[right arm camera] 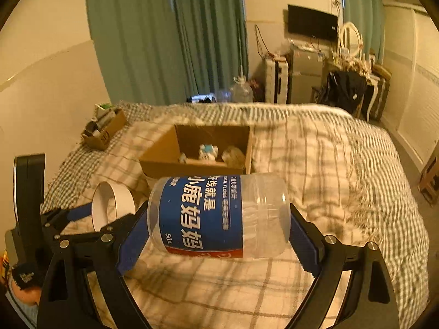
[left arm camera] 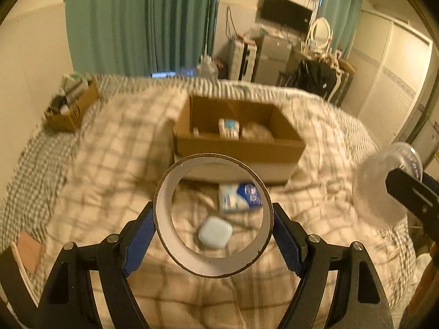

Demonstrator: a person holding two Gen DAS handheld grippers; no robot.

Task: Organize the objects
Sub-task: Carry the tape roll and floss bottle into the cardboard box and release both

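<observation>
Carrying a tape roll (left arm camera: 213, 216) and a clear floss-pick jar (right arm camera: 219, 215) above the bed (right arm camera: 343, 170).
Left gripper (left arm camera: 213, 224) clamps the stiff cardboard ring across its outer rim; right gripper (right arm camera: 219, 219) grips the jar end to end. Both look light, the smooth plastic likely slippery, so hold the jar's flat ends. A cardboard box (right arm camera: 164, 161) lies ahead; an earbud case (left arm camera: 215, 233) and a tissue pack (left arm camera: 240, 197) lie below.

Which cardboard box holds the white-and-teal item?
The large open cardboard box mid-bed, white-and-teal item inside. The smaller box by the wall holds dark clutter instead.
</observation>
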